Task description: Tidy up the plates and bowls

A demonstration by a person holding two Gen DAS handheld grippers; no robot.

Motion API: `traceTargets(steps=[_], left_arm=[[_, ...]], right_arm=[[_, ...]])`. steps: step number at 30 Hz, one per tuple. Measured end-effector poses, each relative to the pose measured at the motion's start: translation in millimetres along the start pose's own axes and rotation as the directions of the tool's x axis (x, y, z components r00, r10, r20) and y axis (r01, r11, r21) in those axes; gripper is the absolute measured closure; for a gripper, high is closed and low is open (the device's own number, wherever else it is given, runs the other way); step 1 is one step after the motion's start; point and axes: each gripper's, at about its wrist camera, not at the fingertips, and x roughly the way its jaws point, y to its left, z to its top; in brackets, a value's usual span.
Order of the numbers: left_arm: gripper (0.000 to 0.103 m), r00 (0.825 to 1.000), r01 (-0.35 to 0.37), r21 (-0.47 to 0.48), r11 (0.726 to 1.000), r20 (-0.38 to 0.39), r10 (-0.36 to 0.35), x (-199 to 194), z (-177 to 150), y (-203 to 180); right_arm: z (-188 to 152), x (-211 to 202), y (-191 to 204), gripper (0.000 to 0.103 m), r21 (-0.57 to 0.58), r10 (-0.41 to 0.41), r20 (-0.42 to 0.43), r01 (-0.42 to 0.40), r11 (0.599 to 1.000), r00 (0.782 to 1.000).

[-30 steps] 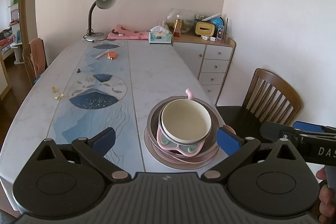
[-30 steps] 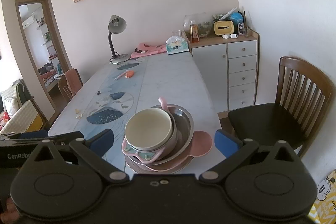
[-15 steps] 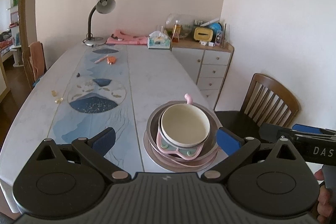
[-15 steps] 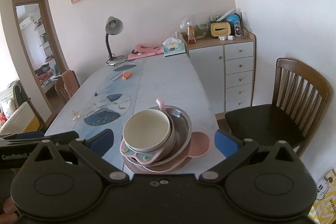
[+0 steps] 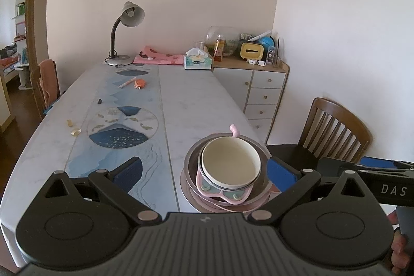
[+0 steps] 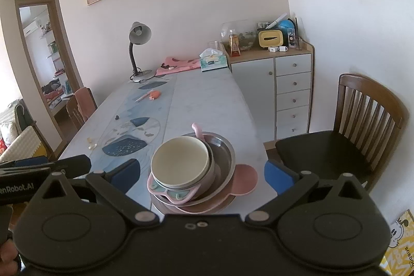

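A stack of dishes stands near the table's right front edge. On top is a cream bowl (image 5: 230, 163) (image 6: 179, 161), nested in a pink divided dish (image 5: 222, 194) (image 6: 170, 192). Below them are a steel bowl (image 5: 191, 164) (image 6: 225, 159) and a pink eared plate (image 6: 245, 179). A pink spoon handle (image 5: 234, 129) sticks up behind. My left gripper (image 5: 204, 171) and my right gripper (image 6: 203, 173) are both open and hold nothing. Each hangs above and short of the stack, which shows between the blue pads (image 5: 128, 172) (image 6: 279, 173).
The marble table (image 5: 196, 105) carries a blue runner (image 5: 121, 126) with small bits, a pen and an orange item (image 5: 139, 83). A desk lamp (image 5: 126, 38), pink cloth and tissue box (image 5: 198, 61) sit at the far end. A drawer cabinet (image 6: 293, 92) and a wooden chair (image 6: 362, 131) stand on the right.
Both grippers have drawn back and tilted up a little, so the stack sits lower in the views and more wall shows. The dishes have not moved.
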Motion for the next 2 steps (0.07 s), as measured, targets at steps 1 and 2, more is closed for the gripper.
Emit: traceTargets(steps=[1, 2], left_arm=[[0.000, 1.000, 0.000, 0.000, 1.000, 0.002, 0.000, -0.5, -0.2, 0.4], [0.000, 1.000, 0.000, 0.000, 1.000, 0.004, 0.000, -0.4, -0.4, 0.5]], right_arm=[[-0.2, -1.0, 1.3, 0.000, -0.004, 0.001, 0.005, -0.001, 1.000, 1.000], [1.0, -0.4, 1.2, 0.000, -0.008, 0.001, 0.007, -0.001, 1.000, 1.000]])
